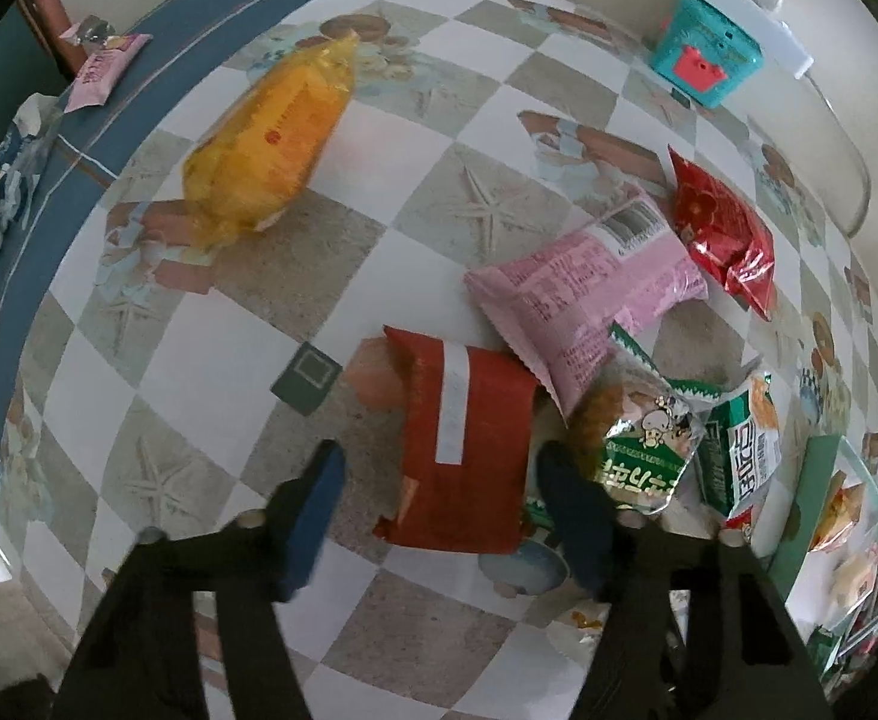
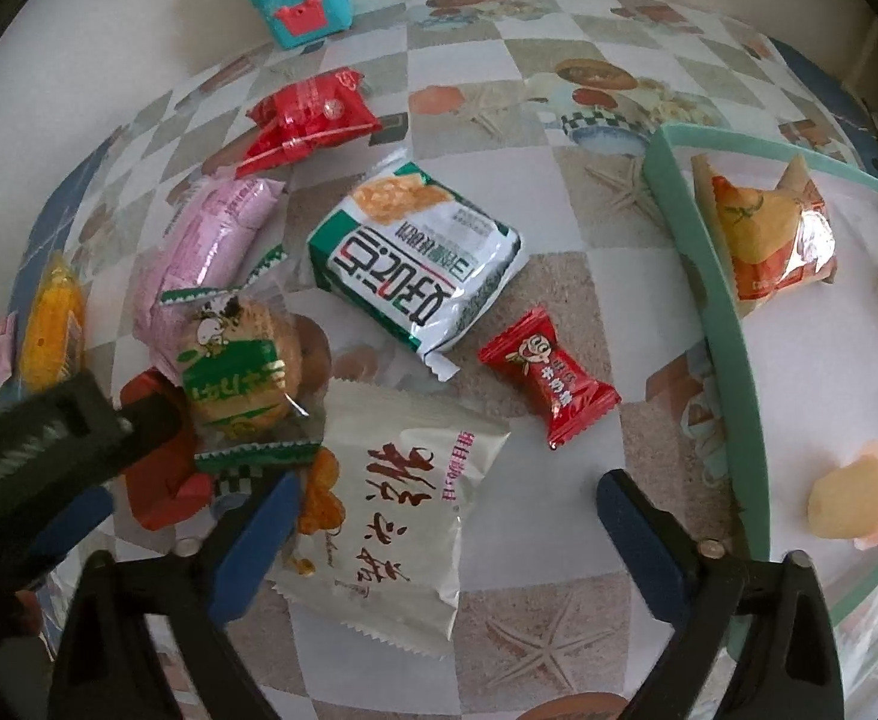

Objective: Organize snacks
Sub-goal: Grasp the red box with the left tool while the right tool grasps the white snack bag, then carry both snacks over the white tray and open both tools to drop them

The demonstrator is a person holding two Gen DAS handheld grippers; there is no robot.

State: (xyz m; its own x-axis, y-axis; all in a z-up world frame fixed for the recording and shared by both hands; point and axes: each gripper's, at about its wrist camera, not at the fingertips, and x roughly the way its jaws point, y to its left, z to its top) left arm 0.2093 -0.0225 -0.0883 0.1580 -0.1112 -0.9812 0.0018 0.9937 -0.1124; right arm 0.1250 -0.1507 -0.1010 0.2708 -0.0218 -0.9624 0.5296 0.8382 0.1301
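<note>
Between the left hand-held gripper (image 1: 439,474) pads — not gripped — lies the red packet (image 1: 463,450).

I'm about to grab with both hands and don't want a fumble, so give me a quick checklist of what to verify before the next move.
1. Red packet between the left gripper jaws: ok.
2. Left jaws pressing on it: not ok, a gap shows on one side.
3. Left grip clear of neighbours: not ok, the green pack crowds the other side.
4. White packet between the right gripper jaws: ok, jaws open.
5. Tray has room: ok, bare floor shows inside.
</note>
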